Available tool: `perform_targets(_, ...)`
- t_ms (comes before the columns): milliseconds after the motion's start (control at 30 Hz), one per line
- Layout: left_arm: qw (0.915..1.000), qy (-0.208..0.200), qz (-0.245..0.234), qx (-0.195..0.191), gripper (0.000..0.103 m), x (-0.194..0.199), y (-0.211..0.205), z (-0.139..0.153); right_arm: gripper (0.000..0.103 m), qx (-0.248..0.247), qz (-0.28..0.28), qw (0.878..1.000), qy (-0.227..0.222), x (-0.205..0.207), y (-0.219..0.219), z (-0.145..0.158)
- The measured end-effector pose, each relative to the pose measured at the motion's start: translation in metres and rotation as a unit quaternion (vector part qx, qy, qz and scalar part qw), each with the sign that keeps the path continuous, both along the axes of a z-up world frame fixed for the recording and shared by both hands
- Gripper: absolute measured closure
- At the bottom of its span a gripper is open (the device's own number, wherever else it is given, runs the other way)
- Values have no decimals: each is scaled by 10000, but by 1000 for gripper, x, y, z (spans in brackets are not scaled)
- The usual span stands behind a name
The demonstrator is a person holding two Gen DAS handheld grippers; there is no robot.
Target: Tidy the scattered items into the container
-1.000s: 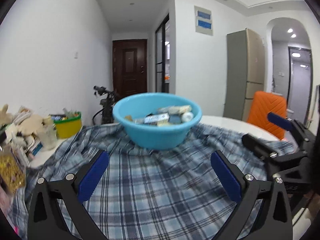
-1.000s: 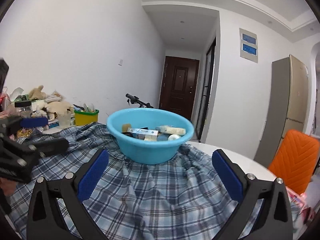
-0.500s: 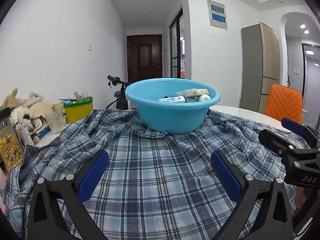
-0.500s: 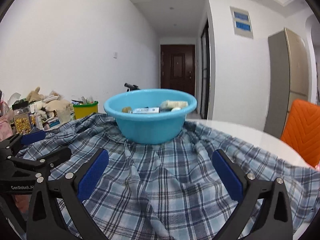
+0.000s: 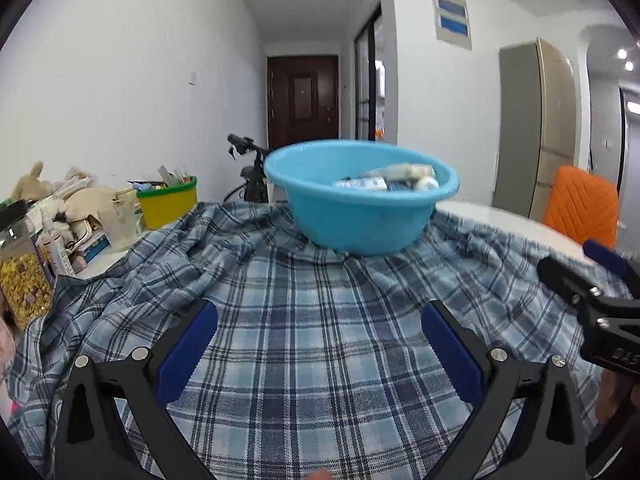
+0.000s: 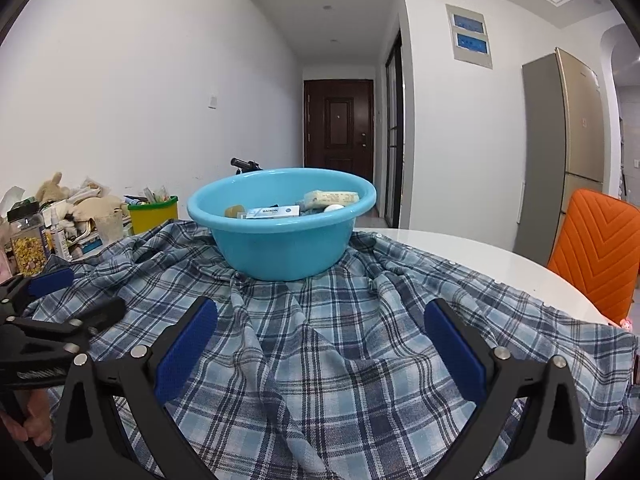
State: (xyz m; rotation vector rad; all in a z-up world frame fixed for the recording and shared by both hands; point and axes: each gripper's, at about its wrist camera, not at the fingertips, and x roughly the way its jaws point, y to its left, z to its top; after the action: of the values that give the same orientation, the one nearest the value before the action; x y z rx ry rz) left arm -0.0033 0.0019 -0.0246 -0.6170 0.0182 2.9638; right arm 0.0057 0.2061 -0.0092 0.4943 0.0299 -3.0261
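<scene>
A light blue plastic basin [image 5: 360, 216] [image 6: 282, 236] stands on a blue plaid shirt [image 5: 320, 340] [image 6: 340, 344] spread over the table. Inside it lie several small items, among them a white-and-blue box [image 6: 272, 212] and a pale packet [image 6: 330, 198]. My left gripper [image 5: 318, 344] is open and empty, low over the cloth in front of the basin. My right gripper [image 6: 320, 346] is open and empty, also low over the cloth. Each gripper shows at the edge of the other's view: the right one [image 5: 592, 276], the left one [image 6: 60, 300].
A yellow tub with a green rim [image 5: 168, 200] [image 6: 154, 212], a soft toy, bottles and a jar of snacks [image 5: 24, 284] crowd the table's left side. An orange chair [image 6: 596, 252] stands at the right. The white tabletop [image 6: 460, 252] shows beyond the cloth.
Both grippers have drawn back and dropped lower toward the cloth, tilting up. The basin looks higher and farther away. Both stay open and empty.
</scene>
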Motion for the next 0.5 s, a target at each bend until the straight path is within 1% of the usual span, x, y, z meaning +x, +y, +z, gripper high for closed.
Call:
perform_targets(100,9993,339,91,110,0,13,-5,5,0,-25,-106,9999,25,0,2,1)
perform_targets(133,9988,485,66,90,0,19,-4,6,0,-20,-138,9999,62,2,2,1)
perform_targets(200,9981,621,23,4,0,24,-1,8,0,-6,-146,9999,88,3,2,1)
perform_targets(300,9986,528,35,29,0,20,-2,9,0,-4,-145,9999,84,3,2,1)
perform_targets(367,9984,545,75,88,0,21,-5,9,0,-3,-148,9999,80,3,2,1)
perform_targets(433,9981,593,171,62,0,23,-6,10,0,3,-171,9998,88,3,1,2)
perform_targets(500,9982,570,158,56,0,22,-5,9,0,-1,-205,9998,88,3,2,2)
